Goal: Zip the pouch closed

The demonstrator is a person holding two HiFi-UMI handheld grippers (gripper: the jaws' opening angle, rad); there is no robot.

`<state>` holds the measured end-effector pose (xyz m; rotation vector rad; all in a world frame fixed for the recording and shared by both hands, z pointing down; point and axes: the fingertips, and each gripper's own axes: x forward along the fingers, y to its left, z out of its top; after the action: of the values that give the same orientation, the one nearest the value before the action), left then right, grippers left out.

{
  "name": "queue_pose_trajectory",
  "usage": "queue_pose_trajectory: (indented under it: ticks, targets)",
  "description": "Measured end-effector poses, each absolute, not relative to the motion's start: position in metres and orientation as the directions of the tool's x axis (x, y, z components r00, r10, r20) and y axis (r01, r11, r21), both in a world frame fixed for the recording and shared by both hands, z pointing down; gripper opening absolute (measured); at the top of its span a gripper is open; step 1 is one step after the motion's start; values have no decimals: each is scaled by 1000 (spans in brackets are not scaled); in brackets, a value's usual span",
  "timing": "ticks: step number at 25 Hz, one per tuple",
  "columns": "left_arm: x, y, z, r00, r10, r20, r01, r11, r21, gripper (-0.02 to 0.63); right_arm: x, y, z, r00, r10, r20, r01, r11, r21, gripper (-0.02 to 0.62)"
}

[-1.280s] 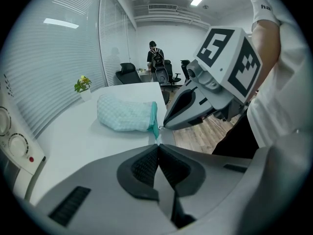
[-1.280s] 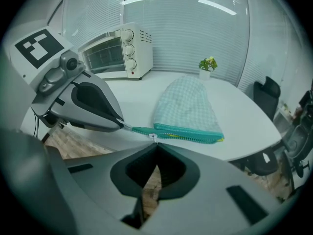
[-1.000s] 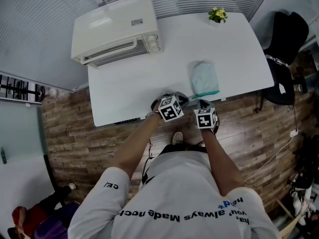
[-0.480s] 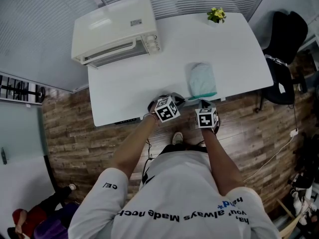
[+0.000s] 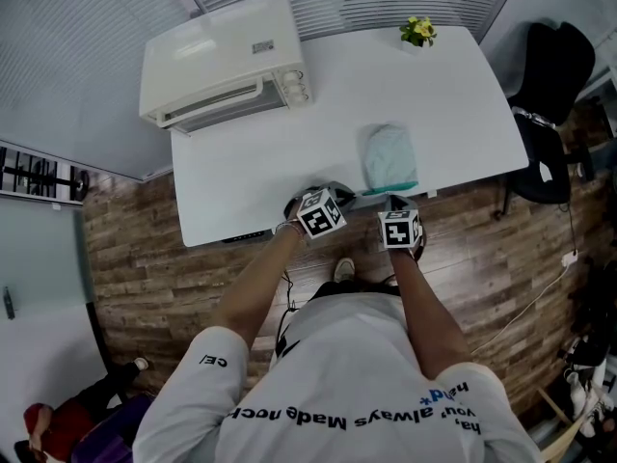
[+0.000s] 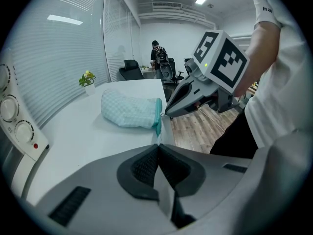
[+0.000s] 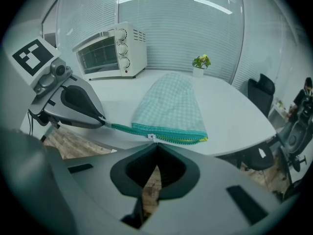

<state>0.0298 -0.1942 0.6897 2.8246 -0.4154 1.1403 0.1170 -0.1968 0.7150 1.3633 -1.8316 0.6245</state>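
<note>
1. A white rectangular table (image 5: 241, 162). It bears a cream metal toaster oven (image 5: 217, 56) at its far left and a small potted plant with yellow flowers (image 5: 420, 30) at its far edge.

2. A pale teal checked fabric pouch (image 5: 389, 152). It lies flat at the table's near edge, right of centre, with its mouth toward the person.

3. The left gripper (image 6: 157, 146). Its jaws are pinched together on the teal tape tail (image 7: 120, 127), which runs out from the pouch's left end and is drawn taut.

4. The right gripper (image 7: 155, 145). Its jaws are likewise pressed together, on the small white zip pull (image 7: 152, 137).

Progress: we judge the zipping begun but early. Left of the pull, the teal tape reads as joined. Right of it, yellow teeth (image 7: 186, 141) show along most of the mouth. That stretch looks open to us, so the pull has most of its run left, toward the pouch's right end.

Hard to make out:
- In the head view, the marker cubes and hands cover both sets of jaws.
- The pull is tiny and sits right at the right gripper's jaw tips.
- We cannot tell whether the teeth meet at the far right end.
- We cannot tell what the pouch holds.
</note>
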Motion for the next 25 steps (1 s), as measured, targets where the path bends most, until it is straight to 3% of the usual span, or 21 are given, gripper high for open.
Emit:
queue_pose_trajectory:
  ticks: [20, 21, 23, 25]
  targets:
    - [20, -197, 691, 692, -231, 684, -297, -955, -22, 25, 131, -200, 716, -152, -586, 796, -955, 294, 34, 9]
    - [26, -195, 689, 705, -218, 674, -286, -958, -11, 37, 132, -200, 716, -150, -588, 795, -954, 297, 39, 9]
    - [40, -190, 688, 723, -189, 665, -255, -967, 2, 164, 133, -200, 718, -149, -588, 795, -953, 300, 43, 9]
    - [50, -188, 688, 720, -181, 670, -235, -972, -9, 179, 131, -199, 718, -157, -583, 797, -953, 301, 32, 9]
